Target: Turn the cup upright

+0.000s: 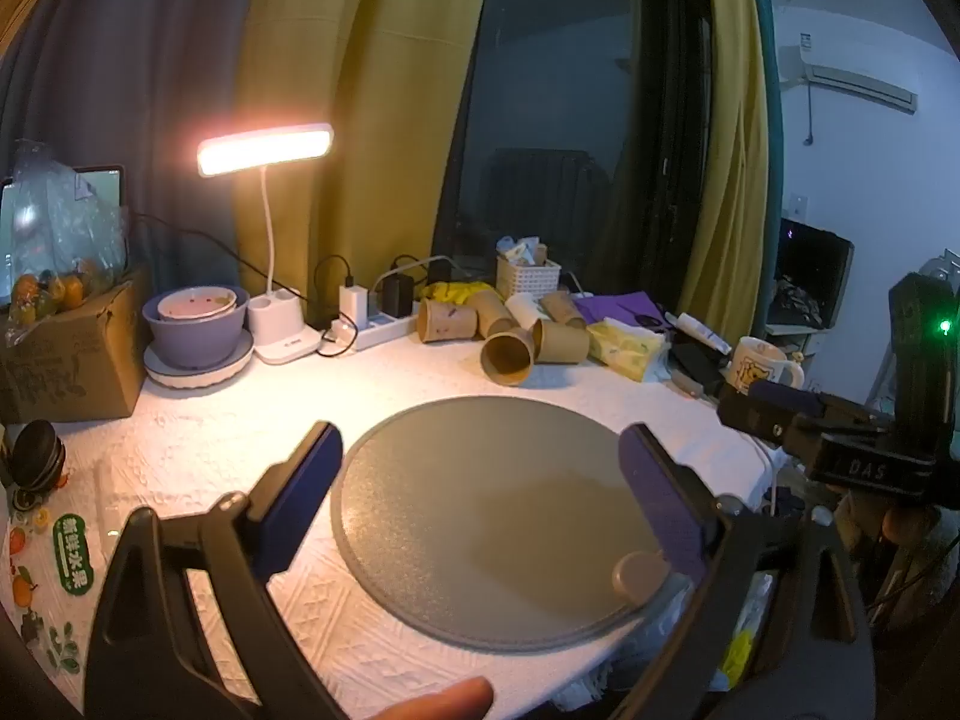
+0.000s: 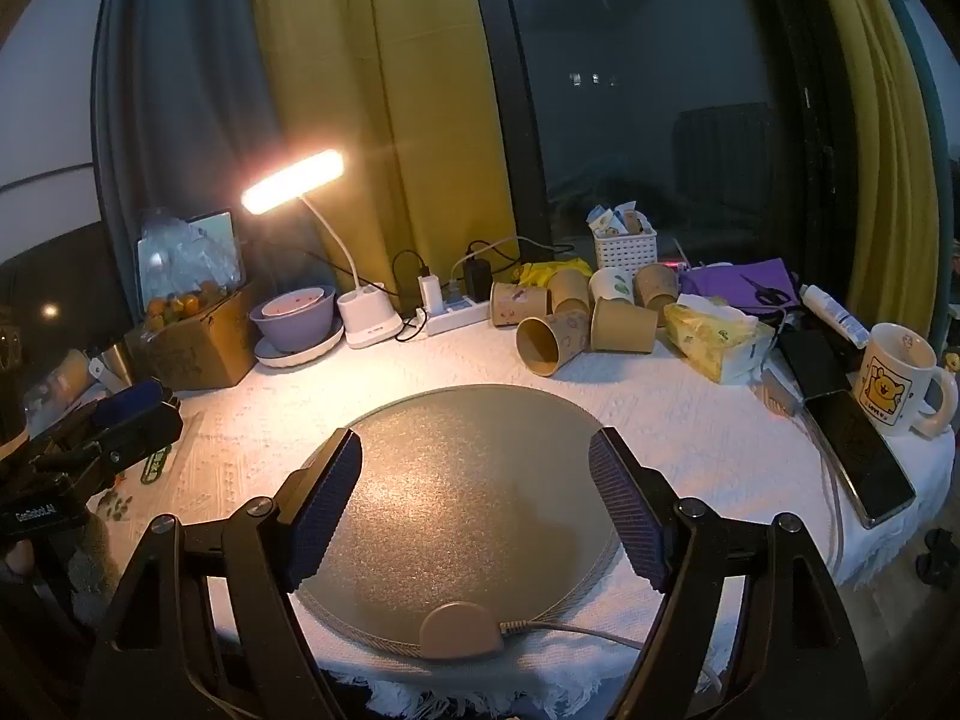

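Several brown paper cups lie in a cluster at the back of the table. One cup (image 1: 509, 355) (image 2: 552, 341) lies on its side with its mouth toward me. Another (image 1: 446, 319) (image 2: 519, 303) lies to its left, and one (image 2: 624, 324) stands mouth down. My left gripper (image 1: 480, 468) is open and empty above the round grey mat (image 1: 480, 516). My right gripper (image 2: 477, 474) is open and empty above the same mat (image 2: 468, 480). Each gripper shows at the edge of the other's view: the right (image 1: 780, 414), the left (image 2: 129, 414).
A lit desk lamp (image 1: 264, 150) (image 2: 294, 180), a purple bowl on a plate (image 1: 195, 324) (image 2: 294, 315), a cardboard box (image 1: 66, 354), a power strip (image 1: 372, 324), a white basket (image 2: 624, 249), a tissue pack (image 2: 714, 336), a phone (image 2: 858, 450) and a mug (image 2: 897, 378) ring the mat.
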Tool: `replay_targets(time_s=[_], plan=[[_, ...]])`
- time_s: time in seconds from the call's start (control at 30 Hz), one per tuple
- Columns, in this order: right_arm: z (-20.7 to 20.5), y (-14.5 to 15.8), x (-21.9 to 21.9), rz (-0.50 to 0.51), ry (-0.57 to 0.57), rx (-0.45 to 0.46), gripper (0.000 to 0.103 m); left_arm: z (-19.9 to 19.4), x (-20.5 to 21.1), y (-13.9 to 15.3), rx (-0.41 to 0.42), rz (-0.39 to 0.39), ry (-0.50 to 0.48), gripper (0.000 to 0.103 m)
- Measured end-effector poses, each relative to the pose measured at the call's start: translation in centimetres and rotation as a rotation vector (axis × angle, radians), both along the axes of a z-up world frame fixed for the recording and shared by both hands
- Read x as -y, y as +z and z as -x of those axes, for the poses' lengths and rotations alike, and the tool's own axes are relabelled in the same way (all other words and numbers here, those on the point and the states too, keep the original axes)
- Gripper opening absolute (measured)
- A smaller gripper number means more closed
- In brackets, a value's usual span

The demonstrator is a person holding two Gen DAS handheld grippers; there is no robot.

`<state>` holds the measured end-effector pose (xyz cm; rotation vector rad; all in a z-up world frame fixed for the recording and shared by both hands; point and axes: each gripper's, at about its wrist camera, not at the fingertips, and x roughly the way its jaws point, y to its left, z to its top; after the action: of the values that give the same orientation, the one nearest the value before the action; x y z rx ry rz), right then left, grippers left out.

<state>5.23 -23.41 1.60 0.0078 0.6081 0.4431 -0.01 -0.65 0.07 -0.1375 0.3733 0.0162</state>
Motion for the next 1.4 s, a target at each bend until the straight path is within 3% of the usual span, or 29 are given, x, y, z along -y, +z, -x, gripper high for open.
replay_targets(time_s=[1.4], plan=[[0.10,-0.02,-0.24,0.008,0.001,0.004,0.081,0.00,-0.21,0.01,0.001,0.003,-0.003,0.094]])
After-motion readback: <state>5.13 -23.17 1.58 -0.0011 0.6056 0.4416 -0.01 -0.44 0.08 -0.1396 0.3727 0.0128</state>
